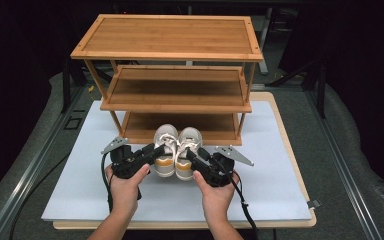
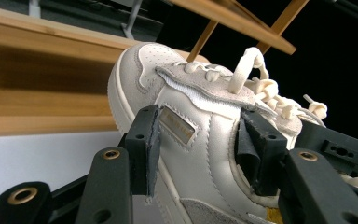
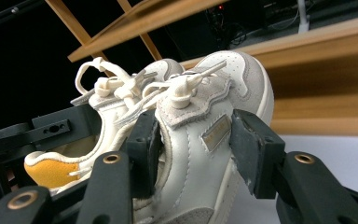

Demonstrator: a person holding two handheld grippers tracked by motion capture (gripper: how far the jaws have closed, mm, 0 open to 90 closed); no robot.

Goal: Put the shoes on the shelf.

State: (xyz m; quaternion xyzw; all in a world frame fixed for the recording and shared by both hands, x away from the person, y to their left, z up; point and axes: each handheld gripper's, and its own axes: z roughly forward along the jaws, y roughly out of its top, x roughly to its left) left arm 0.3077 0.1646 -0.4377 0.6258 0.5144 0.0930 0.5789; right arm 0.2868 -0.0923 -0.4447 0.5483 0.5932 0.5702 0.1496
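Sneakers are being gripped, left shoe point(image 1: 164, 150) in the left gripper point(image 1: 152, 151), right shoe point(image 1: 187, 150) in the right gripper point(image 1: 194, 156), jaws closing on each shoe's side just before the wooden rack point(image 1: 170, 75), apparently awaiting a level joint lift onto its lowest shelf point(image 1: 140, 131).

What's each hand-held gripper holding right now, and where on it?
Left hand-held gripper clamps the left shoe by its side wall; right hand-held gripper clamps the right shoe likewise.

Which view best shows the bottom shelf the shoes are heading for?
The high view: the bottom shelf shows nearly whole behind the shoes. Each gripper view catches just a wooden edge of the rack behind its own shoe.
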